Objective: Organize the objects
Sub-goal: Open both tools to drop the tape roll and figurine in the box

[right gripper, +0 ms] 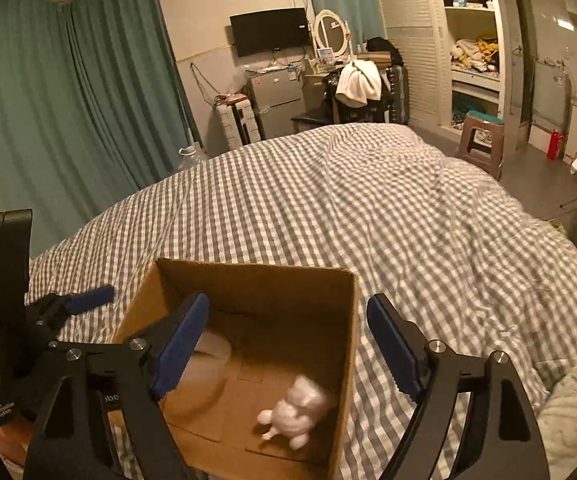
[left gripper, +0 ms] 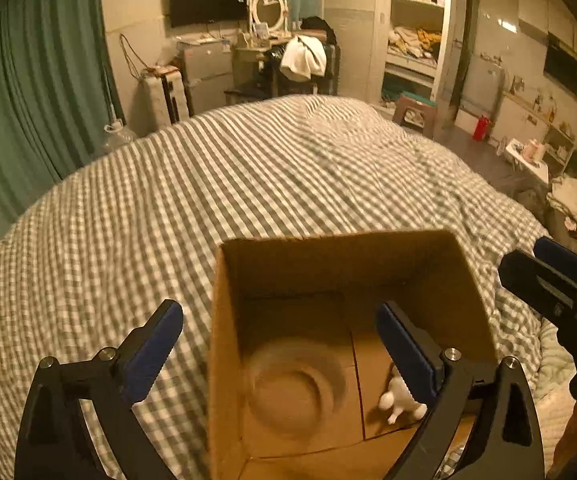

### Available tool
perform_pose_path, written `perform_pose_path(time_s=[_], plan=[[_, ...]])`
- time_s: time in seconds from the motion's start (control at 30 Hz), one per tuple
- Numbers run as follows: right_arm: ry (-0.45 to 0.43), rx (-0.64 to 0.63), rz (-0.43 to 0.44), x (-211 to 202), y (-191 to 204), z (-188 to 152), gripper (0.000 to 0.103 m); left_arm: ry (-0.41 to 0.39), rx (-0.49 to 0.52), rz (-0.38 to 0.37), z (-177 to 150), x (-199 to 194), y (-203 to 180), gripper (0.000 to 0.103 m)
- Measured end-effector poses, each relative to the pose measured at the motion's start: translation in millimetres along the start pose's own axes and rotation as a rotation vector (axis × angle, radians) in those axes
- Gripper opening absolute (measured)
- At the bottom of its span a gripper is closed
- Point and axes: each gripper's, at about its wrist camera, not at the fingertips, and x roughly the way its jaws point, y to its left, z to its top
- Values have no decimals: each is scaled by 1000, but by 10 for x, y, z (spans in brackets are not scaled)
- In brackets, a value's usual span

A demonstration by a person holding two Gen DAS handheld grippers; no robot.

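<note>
An open cardboard box (left gripper: 340, 264) sits on the checked bed cover; it also shows in the right wrist view (right gripper: 256, 280). Inside lie a clear round container (left gripper: 292, 388), blurred, and a small white animal figurine (left gripper: 398, 400). The figurine (right gripper: 296, 412) and container (right gripper: 200, 376) also show in the right wrist view. My left gripper (left gripper: 280, 344) is open and empty, straddling the box's left wall. My right gripper (right gripper: 288, 340) is open and empty, straddling the box's right wall. Each gripper appears at the edge of the other's view.
The grey-and-white checked bed cover (left gripper: 208, 184) stretches far ahead. Green curtains (right gripper: 68, 112) hang at the left. A stool (right gripper: 480, 140), shelves and a dresser with a mirror (right gripper: 330, 36) stand beyond the bed. A pale blanket (right gripper: 576, 408) lies at the right.
</note>
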Motion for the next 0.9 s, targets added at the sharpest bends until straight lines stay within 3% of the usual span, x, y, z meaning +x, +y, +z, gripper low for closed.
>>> perform_pose_path(time_s=[0.5,0.73,0.9], plan=[[-124,-82,-76,-1423,445,125,82,-205,-82,56,-88,-1552,307,102],[-137,-120,-97,-1866,610,-131,82,-238,-92,46,-374,-1913,369,102],[-119,-147,-113,-1956,689,-379,82,-225,-77,55,-575,-1896,345,102]])
